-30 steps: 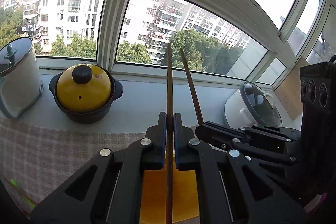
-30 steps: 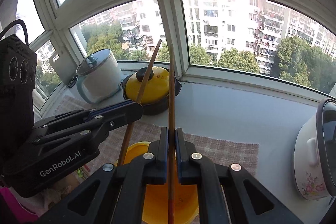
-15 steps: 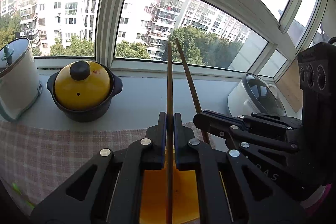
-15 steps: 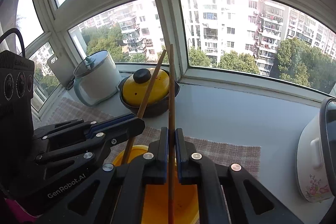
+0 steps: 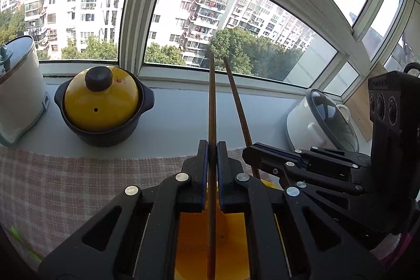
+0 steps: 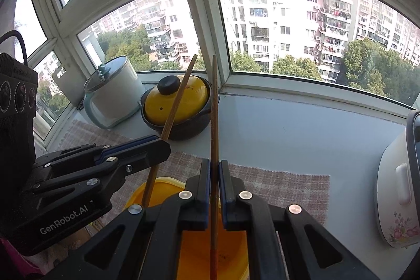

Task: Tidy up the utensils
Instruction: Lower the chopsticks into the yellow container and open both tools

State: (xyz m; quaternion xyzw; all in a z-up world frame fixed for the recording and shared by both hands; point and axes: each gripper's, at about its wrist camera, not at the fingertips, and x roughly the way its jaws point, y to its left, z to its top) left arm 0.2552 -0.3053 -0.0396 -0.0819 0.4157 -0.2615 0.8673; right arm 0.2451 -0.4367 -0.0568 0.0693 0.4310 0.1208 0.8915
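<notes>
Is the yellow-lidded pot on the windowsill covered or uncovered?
Covered. The yellow lid sits squarely in the dark pot, its black knob upright, with no gap showing at the rim.

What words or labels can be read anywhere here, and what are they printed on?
"GenRobot.AI": white lettering on the side of the left gripper, seen from the right wrist view.
Small lettering on top of the black box behind that gripper: too blurred to read.
Faint lettering on the matching black box in the left wrist view: unreadable.
Nothing else bears text.
</notes>
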